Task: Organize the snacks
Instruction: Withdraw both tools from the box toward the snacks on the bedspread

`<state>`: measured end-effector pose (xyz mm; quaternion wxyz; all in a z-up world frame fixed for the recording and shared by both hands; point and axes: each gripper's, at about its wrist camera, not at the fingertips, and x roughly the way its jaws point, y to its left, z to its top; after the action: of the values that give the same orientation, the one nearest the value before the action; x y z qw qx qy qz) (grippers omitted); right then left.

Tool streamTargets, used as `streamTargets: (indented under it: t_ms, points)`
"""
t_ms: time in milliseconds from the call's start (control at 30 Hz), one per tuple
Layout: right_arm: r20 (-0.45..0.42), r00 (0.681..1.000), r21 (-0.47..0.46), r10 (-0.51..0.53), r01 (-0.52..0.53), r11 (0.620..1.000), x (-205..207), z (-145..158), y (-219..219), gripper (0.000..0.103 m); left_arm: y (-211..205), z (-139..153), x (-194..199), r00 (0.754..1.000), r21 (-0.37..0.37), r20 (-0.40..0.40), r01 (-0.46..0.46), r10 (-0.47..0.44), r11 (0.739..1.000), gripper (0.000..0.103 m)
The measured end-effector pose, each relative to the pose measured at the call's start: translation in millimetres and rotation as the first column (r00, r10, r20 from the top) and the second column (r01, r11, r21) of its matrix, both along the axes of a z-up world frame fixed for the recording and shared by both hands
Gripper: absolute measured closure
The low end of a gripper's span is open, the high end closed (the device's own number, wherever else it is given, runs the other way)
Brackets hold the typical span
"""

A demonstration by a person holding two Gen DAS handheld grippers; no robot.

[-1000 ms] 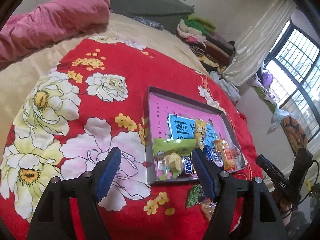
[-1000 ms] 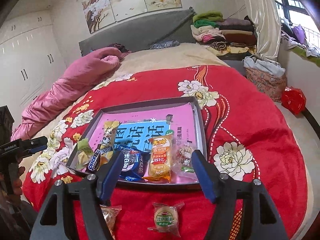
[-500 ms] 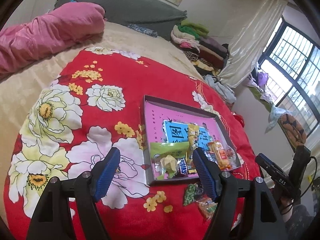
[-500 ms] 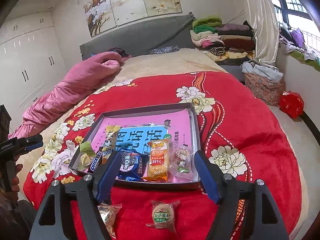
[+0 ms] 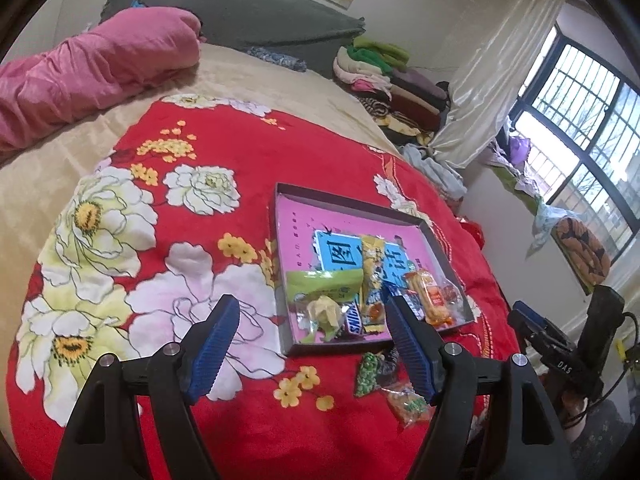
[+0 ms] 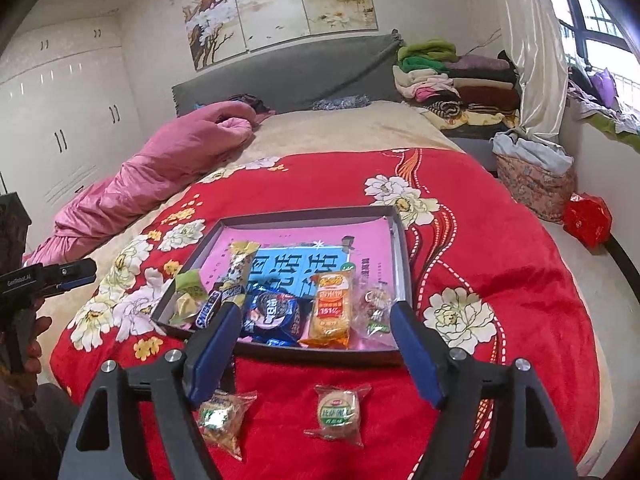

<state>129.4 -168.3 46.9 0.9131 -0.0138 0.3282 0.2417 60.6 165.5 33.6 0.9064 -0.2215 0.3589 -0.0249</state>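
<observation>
Two snack packets [image 6: 338,412] outside tray [image 6: 402,240]

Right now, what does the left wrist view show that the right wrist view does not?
Only the left wrist view: the barred window. Only the right wrist view: the white wardrobe, the wall painting and a round cookie packet in front of the tray. Both: the tray of snacks on the red floral blanket.
</observation>
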Motion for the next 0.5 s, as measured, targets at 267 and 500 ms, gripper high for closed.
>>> streamTargets:
  t_ms: [267,500]
  points:
    - [0.006,0.999,-0.024,0.045,-0.045,0.999,-15,-1,7,0.026,-11,-1,-5,1.000,0.019,-0.008,0.029,-0.028,0.999,0.026]
    - [0.012,0.999,-0.041,0.035,-0.034,0.999,-21,-2,-1,0.025,-25,-4,-9,0.998,0.048,-0.022,0.068,-0.067,0.997,0.026]
